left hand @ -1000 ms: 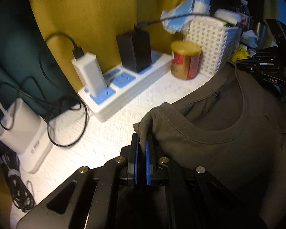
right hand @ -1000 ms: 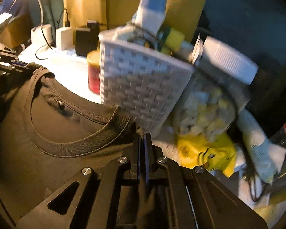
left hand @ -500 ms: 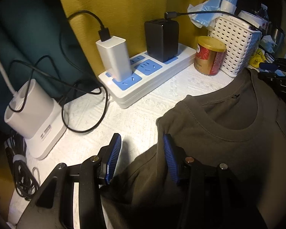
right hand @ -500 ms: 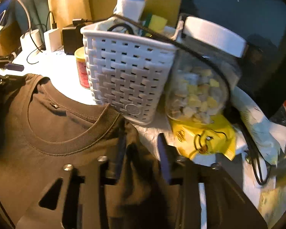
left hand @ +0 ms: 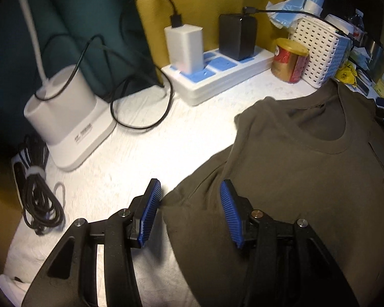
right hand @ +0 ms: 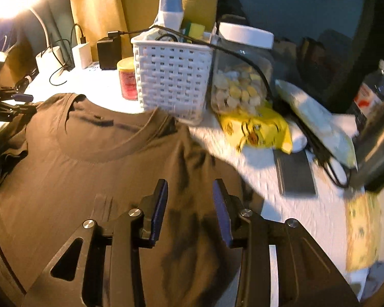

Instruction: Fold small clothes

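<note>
The dark olive T-shirt [left hand: 307, 179] is lying face up on the white counter [left hand: 146, 153], its round neckline pointing toward the white woven basket [right hand: 171, 84], which is serving here as the landmark. The shirt's collar edge is reaching almost to the foot of that basket.

The left tongs [left hand: 189, 204] are hovering over the shirt's sleeve on the side far from the basket; their blue pads [left hand: 151, 204] are standing spread, with cloth lying below the gap but not pinched. The right tongs [right hand: 189, 209] are hanging over the shoulder nearer the basket, likewise spread and pinching nothing; the fabric underneath is wrinkling in dark folds.

Just beside the basket, on the side facing the left tongs, a red and gold tin [left hand: 290, 60] is standing upright. Beyond the tin, farther from the basket, a white power strip [left hand: 217, 74] is carrying a white charger [left hand: 184, 48] and a black adapter [left hand: 236, 35]. Farther still a white lamp base [left hand: 64, 102] is sitting, with a bundled black cable [left hand: 38, 199] beside it.

On the basket's other side a clear jar with a white lid [right hand: 243, 76] is touching it, and a yellow packet [right hand: 258, 130] is lying before the jar.
</note>
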`<state>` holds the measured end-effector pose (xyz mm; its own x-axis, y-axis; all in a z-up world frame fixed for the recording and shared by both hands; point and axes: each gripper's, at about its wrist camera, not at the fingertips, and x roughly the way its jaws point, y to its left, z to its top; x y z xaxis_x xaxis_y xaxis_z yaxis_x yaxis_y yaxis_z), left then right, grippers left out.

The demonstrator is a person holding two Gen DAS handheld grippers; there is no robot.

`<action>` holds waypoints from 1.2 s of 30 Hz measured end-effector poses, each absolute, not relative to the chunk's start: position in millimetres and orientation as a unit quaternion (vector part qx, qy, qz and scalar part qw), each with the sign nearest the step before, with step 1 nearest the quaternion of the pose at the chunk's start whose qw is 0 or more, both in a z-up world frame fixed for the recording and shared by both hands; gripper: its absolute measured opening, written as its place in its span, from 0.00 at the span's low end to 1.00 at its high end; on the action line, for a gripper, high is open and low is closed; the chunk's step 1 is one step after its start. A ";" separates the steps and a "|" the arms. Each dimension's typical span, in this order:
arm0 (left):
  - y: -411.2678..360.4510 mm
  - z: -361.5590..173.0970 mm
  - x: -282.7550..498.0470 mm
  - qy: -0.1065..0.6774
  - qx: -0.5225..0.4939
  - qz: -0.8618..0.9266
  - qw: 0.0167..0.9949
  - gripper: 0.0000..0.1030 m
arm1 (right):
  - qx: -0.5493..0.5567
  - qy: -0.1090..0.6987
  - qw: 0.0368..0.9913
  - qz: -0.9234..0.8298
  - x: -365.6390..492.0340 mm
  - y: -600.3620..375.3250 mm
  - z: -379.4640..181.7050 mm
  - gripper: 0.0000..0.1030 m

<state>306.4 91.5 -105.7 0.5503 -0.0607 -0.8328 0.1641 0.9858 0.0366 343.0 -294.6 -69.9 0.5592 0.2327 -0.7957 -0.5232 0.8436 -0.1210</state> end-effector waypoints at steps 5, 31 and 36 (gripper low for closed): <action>94.8 -103.1 300.4 0.445 0.063 -0.034 0.893 0.05 | -0.156 0.428 0.866 0.206 322.0 -302.2 -72.9 0.38; 98.0 -89.4 160.2 0.459 -0.023 -0.057 0.886 0.66 | -0.142 0.452 0.867 0.153 213.9 -338.6 -76.2 0.48; 92.4 -100.6 139.7 0.470 -0.042 -0.078 0.878 0.66 | -0.146 0.453 0.868 0.140 201.1 -342.2 -79.1 0.48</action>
